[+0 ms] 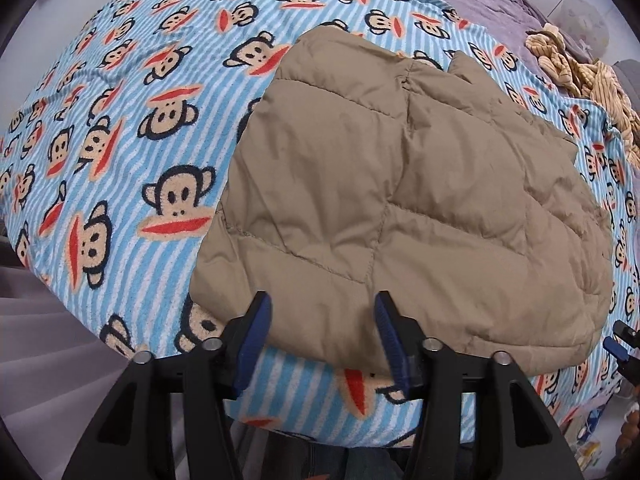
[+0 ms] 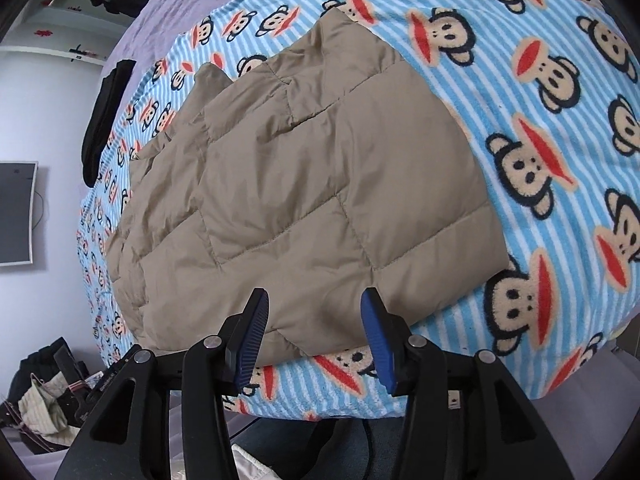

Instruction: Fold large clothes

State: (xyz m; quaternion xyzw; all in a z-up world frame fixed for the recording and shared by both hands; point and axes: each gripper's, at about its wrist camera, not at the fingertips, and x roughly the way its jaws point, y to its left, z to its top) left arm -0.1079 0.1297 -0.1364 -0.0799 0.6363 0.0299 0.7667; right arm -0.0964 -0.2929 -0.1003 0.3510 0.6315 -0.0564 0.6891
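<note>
**Inspector A:** Left gripper (image 1: 322,316): jaws spread wide, nothing between the blue pads (image 1: 256,332). It hangs at the near hem of the tan quilted jacket (image 1: 400,200), which lies folded and flat just ahead of the fingertips on the monkey-print striped blanket (image 1: 120,160).

**Inspector B:** Confirmed for the right gripper (image 2: 314,312): equally wide open, holding nothing. The quilted jacket (image 2: 300,180) begins directly in front of its pads (image 2: 378,336) and runs away from the tool; blanket (image 2: 540,160) shows on the right and below the hem.

**Inspector A:** Contact between either tool and the fabric?

**Inspector B:** Cannot tell; the tips overlap the hem in view, no pinch visible.

**Inspector A:** Surroundings: a yellow striped garment (image 1: 592,80) bunched far ahead to the right of the left tool. The other gripper's tip is visible at the right edge.

**Inspector B:** From the right tool, a black cloth (image 2: 104,120) lies far ahead-left at the blanket's edge; a monitor (image 2: 16,216) stands on the left wall.
</note>
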